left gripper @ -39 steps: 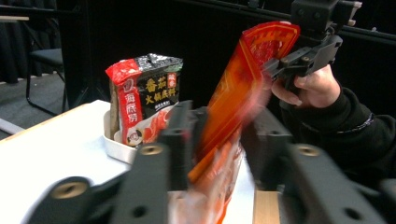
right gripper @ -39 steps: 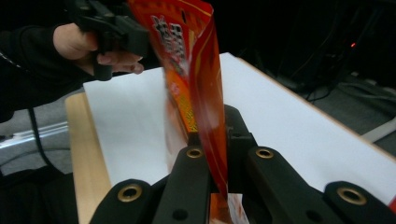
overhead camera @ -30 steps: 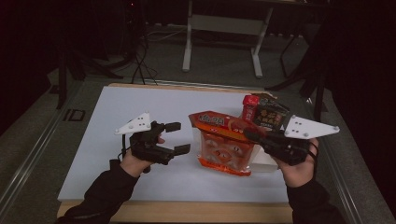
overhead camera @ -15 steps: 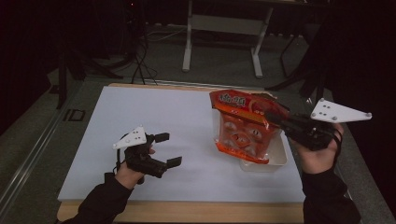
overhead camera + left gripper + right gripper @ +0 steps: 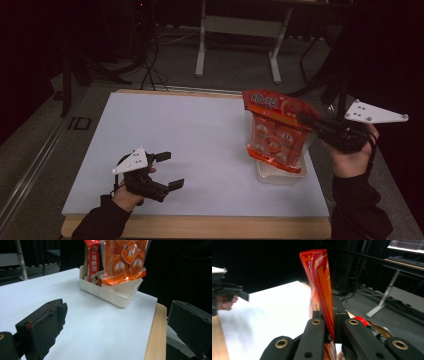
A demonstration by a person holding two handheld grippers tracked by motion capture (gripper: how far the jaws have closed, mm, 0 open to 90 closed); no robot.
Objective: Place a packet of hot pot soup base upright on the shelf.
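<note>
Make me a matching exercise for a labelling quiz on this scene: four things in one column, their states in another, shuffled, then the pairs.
Things:
1. left hand-held gripper
2. right hand-held gripper
3. orange snack bag
4. white tray

States:
A. rests on the white sheet and holds a red packet standing upright
B. jaws apart, nothing between them
C. hangs upright over the tray, pinched at one edge
D. jaws clamped on thin plastic

Pairs: 1-B, 2-D, 3-C, 4-A
</note>
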